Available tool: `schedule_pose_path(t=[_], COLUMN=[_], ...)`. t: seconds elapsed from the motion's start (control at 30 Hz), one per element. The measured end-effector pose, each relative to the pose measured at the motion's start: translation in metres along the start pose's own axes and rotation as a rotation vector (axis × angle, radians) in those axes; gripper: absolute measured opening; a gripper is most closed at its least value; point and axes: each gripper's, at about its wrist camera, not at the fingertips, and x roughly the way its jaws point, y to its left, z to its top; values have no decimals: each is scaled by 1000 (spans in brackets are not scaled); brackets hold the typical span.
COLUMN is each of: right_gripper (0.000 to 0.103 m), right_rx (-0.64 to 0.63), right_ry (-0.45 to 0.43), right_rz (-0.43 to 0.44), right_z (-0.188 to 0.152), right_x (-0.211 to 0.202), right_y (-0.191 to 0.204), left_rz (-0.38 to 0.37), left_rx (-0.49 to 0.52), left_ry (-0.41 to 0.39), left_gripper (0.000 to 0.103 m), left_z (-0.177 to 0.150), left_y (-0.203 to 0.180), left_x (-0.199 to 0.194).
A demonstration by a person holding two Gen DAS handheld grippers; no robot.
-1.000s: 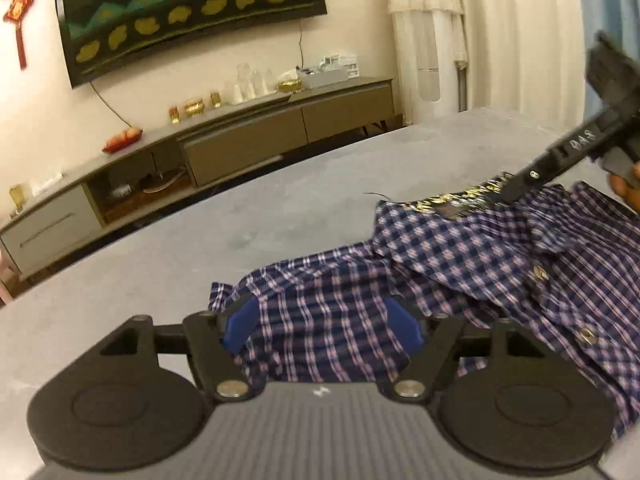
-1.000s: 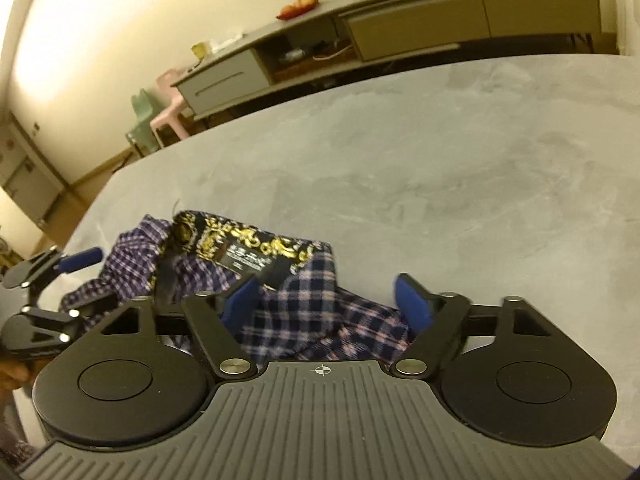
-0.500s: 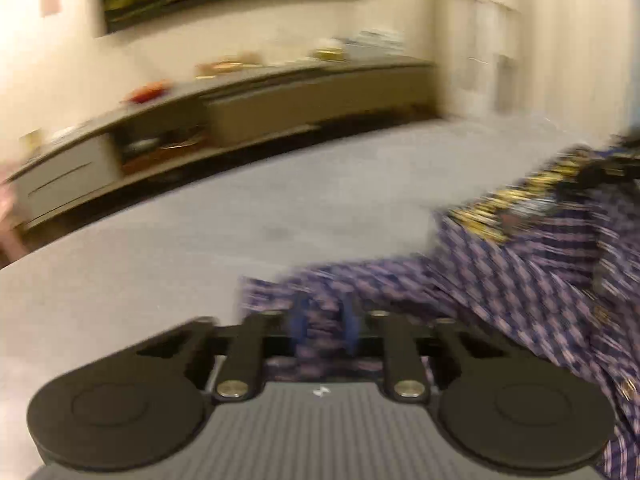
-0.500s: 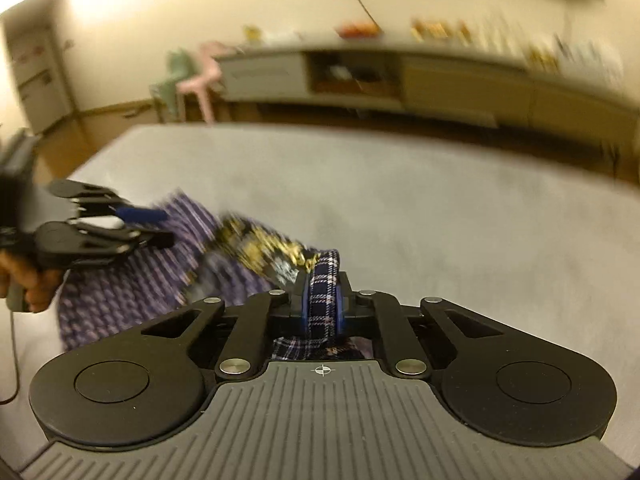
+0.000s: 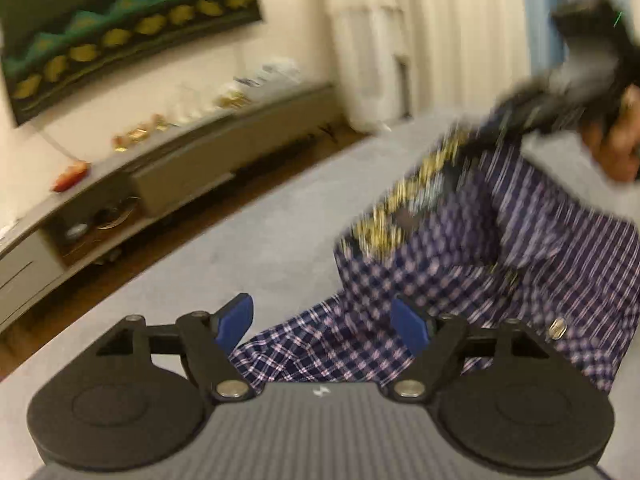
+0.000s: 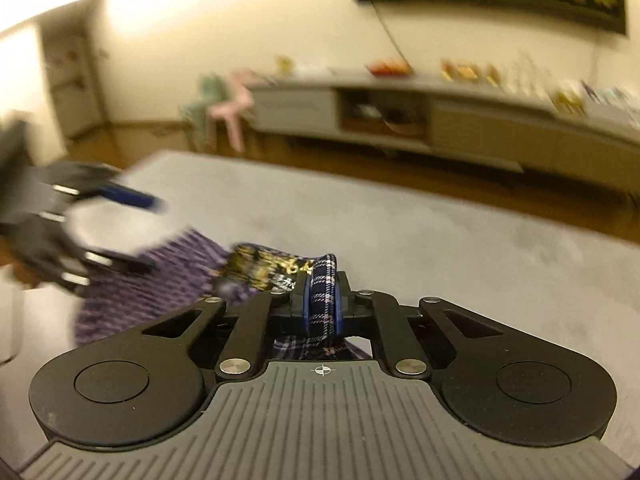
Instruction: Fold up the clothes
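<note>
Plaid shirt [image 5: 532, 256], gold-patterned collar lining, its label blurred, unreadable

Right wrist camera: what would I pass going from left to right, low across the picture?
The other handheld gripper, the left gripper, its jaws opening with nothing between them → the plaid shirt → the right gripper, pinching a fold of that shirt → bare grey table.

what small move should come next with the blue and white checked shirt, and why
Probably close the left gripper again on the blue and white checked shirt. Its jaws are opening with cloth between the pads but unpinched, while the right gripper alone pinches the collar edge above the grey table.
</note>
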Motion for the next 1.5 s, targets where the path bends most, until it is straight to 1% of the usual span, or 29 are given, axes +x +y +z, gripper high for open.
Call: schedule_pose_path(t=[0.07, 0.17, 0.2, 0.27, 0.33, 0.4, 0.43, 0.5, 0.53, 0.6, 0.63, 0.7, 0.73, 0.8, 0.87, 0.9, 0.93, 0.97, 1.03, 1.07, 1.13, 1.17, 1.2, 1.23, 1.3, 1.37, 1.4, 1.47, 1.5], right_gripper=[8, 8, 8, 8, 8, 8, 8, 8, 8, 8, 8, 8, 8, 10, 16, 20, 23, 27, 52, 55, 56, 56, 56, 56, 55, 55, 51, 40, 38], right_rx=[-50, -100, -116, -131, -137, -141, -143, -138, -133, -113, -99, -56, -38, -31, -73, -103, -121, -106, -31, 10, 89, 120, 141, 155, 155, 180, 196, 209, 184], right_ry=[-42, -64, -70, -74, -72, -65, -62, -64, -68, -80, -83, -69, -44, 29, 109, 143, 153, 133, 44, -3, -66, -77, -68, -56, -13, 60, 112, 246, 279], right_rz=[62, 88, 94, 96, 94, 93, 92, 85, 77, 49, 30, -29, -69, -172, -267, -307, -324, -323, -319, -320, -309, -300, -287, -268, -213, -155, -134, -141, -178], right_z=[2, 3, 3, 4, 5, 5, 5, 6, 7, 11, 12, 15, 13, -2, -21, -28, -28, -23, -4, 4, 10, 9, 5, 0, -16, -37, -50, -76, -87], right_x=[-17, -27, -29, -29, -25, -23, -25, -29, -31, -30, -27, -8, 7, 43, 72, 81, 80, 71, 37, 18, -22, -39, -54, -66, -81, -74, -64, -36, -27], right_y=[6, 12, 14, 16, 18, 19, 21, 21, 21, 16, 14, 11, 9, 11, 18, 20, 21, 20, 13, 9, 1, -1, -2, -1, 6, 12, 15, 18, 19], left_rz=[-45, -110, -136, -215, -302, -342, -335, -319, -304, -270, -250, -209, -180, -92, 5, 48, 80, 110, 174, 212, 280, 316, 344, 352, 299, 249, 242, 292, 318], left_rx=[58, 118, 126, 92, 47, 26, 31, 36, 24, -28, -74, -144, -163, -164, -157, -173, -216, -237, -217, -209, -230, -256, -285, -316, -386, -448, -460, -468, -475], left_ry=[49, 92, 102, 117, 150, 166, 154, 125, 91, 27, 11, 37, 70, 162, 196, 207, 206, 207, 228, 225, 186, 153, 121, 97, 74, 64, 93, 173, 203], left_gripper=[78, 78, 78, 77, 54, 5, 4, 3, 3, 3, 3, 4, 4, 5, 6, 9, 9, 12, 14, 14, 23, 34, 40, 42, 48, 48, 48, 48, 56], left_z=[0, 0, -1, -9, -12, -15, -17, -20, -22, -26, -28, -34, -38, -44, -47, -47, -47, -47, -50, -51, -51, -49, -47, -48, -54, -64, -73, -88, -95], left_y=[0, 4, 7, 18, 29, 33, 34, 37, 40, 52, 59, 65, 64, 55, 42, 37, 36, 33, 25, 24, 23, 21, 20, 19, 19, 20, 20, 25, 30], left_x=[19, 43, 51, 64, 74, 73, 68, 56, 44, 18, 8, 8, 15, 38, 53, 58, 57, 54, 43, 35, 12, -1, -16, -26, -35, -40, -34, -17, -10])
